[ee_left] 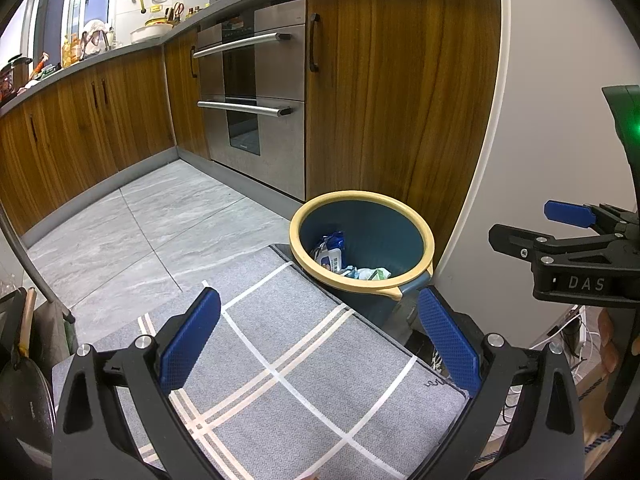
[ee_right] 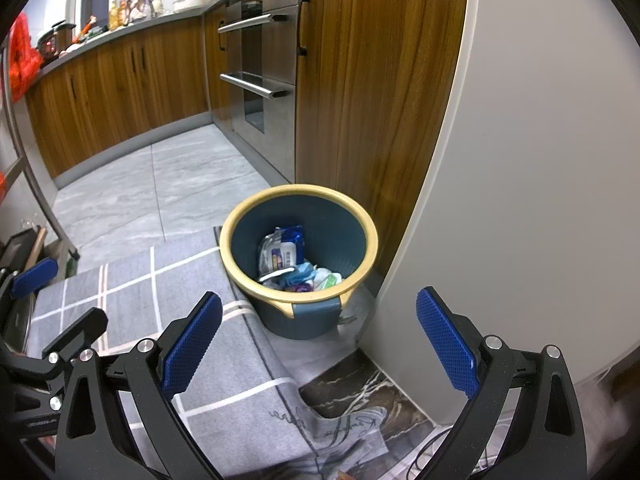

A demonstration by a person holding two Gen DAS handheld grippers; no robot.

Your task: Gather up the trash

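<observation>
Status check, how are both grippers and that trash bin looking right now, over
Left gripper open, empty. Right gripper open, empty. Round blue plastic bin with yellow rim upright beside grey checked floor mat, wrappers inside. Nothing blocking.

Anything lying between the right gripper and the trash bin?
Only the grey checked mat and a bare floor strip; no loose trash, per the right wrist view. The right gripper is open, short of the trash bin.

Bin [ee_right: 298, 312] mouth open above; cabinet [ee_right: 360, 100] and wall [ee_right: 520, 160] hem it.

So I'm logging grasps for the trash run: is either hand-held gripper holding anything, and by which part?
Nothing is held. The left hand-held gripper and right hand-held gripper are both open and empty, short of the trash bin.
</observation>
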